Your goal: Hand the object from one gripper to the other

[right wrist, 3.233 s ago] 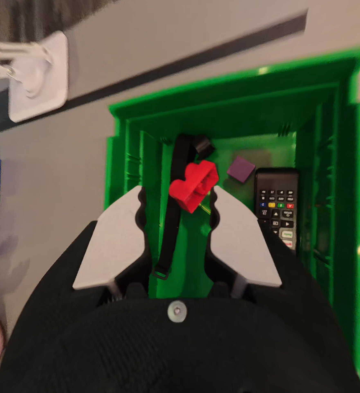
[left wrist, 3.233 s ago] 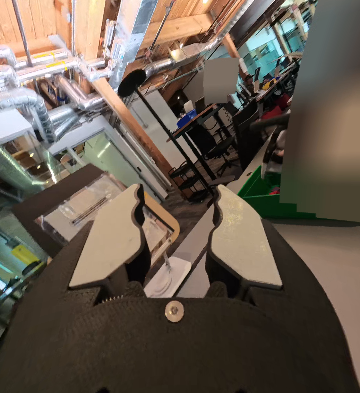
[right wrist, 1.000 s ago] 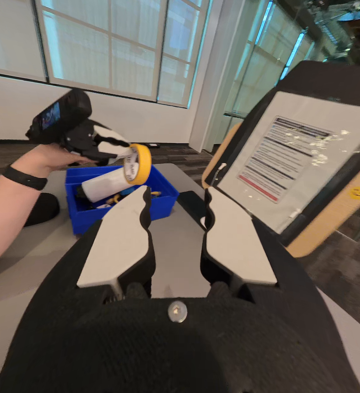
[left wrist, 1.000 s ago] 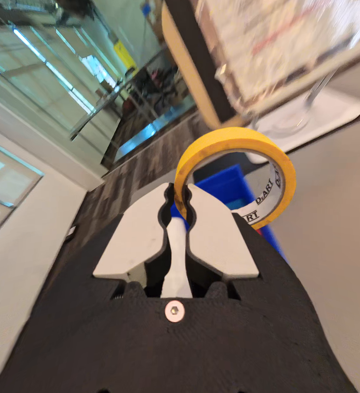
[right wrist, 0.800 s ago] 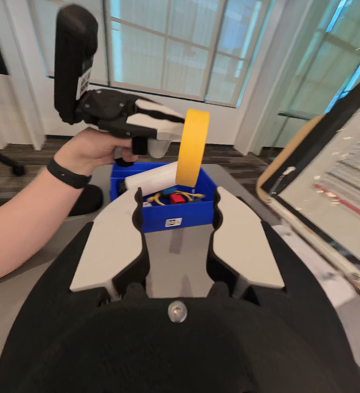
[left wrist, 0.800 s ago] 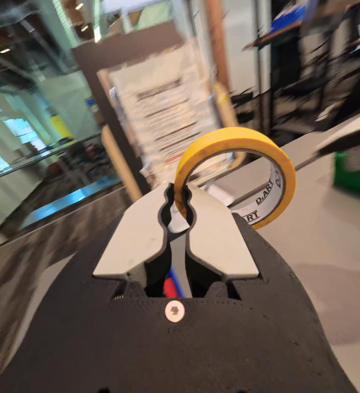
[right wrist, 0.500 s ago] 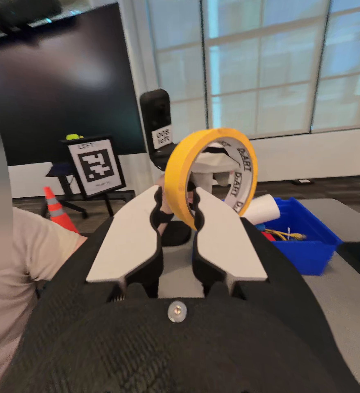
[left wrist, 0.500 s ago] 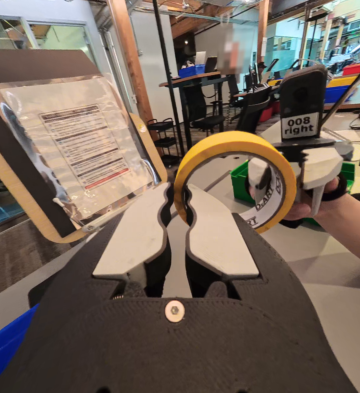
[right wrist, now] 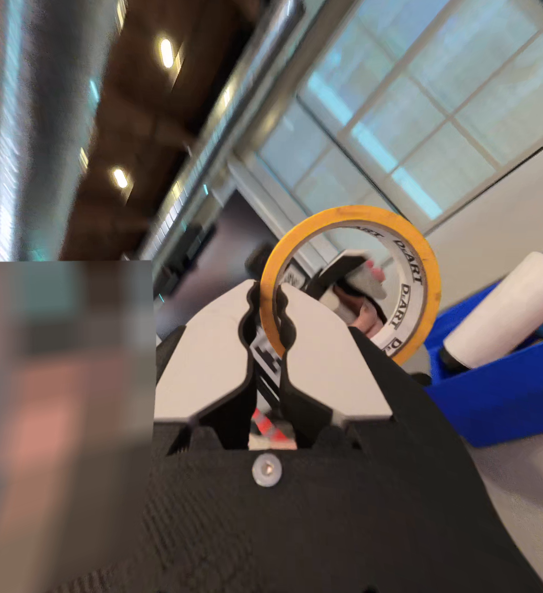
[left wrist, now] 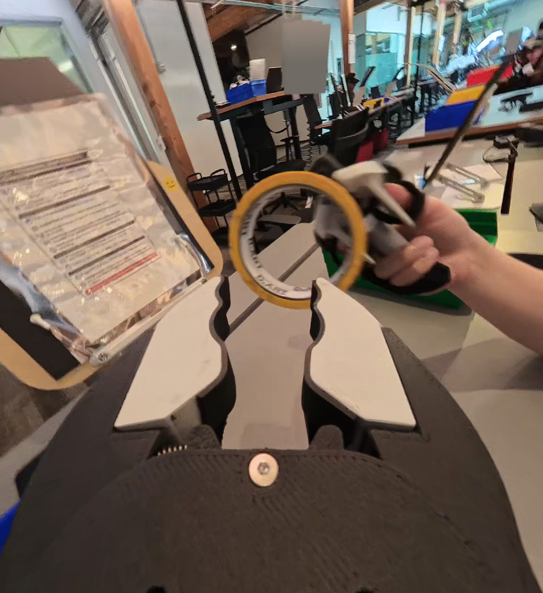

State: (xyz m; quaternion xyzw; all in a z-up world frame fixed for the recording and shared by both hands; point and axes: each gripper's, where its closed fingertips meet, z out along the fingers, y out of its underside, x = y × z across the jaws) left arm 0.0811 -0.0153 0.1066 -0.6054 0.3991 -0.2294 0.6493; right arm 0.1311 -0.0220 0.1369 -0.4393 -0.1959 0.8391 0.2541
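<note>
Half a second ago our left gripper was pinching the rim of the yellow roll of masking tape with its white printed core; now its pale fingers stand wide apart with nothing between them, and the roll hangs just beyond their tips. The right gripper, which was only closing in then, is clamped on the roll's wall, one finger outside the ring and one inside it. So we judge the handover itself as made, and the step in hand is parting the two tools cleanly.

In the left wrist view the roll's lower edge sits close to the left gripper's tips, near the right-hand one. We cannot tell whether it touches. To finish well we keep the left jaws spread and draw that gripper straight back along its own axis, not sideways, so no fingertip catches the ring and twists it.

The right gripper grips only a narrow arc near its fingertips, so the roll could pivot in the pinch. We hold the squeeze firm and move the right hand slowly, clear of the clipboard with its plastic-sleeved sheet and above the grey table. The blue plastic bin holding a white paper roll lies just beside the right gripper.
</note>
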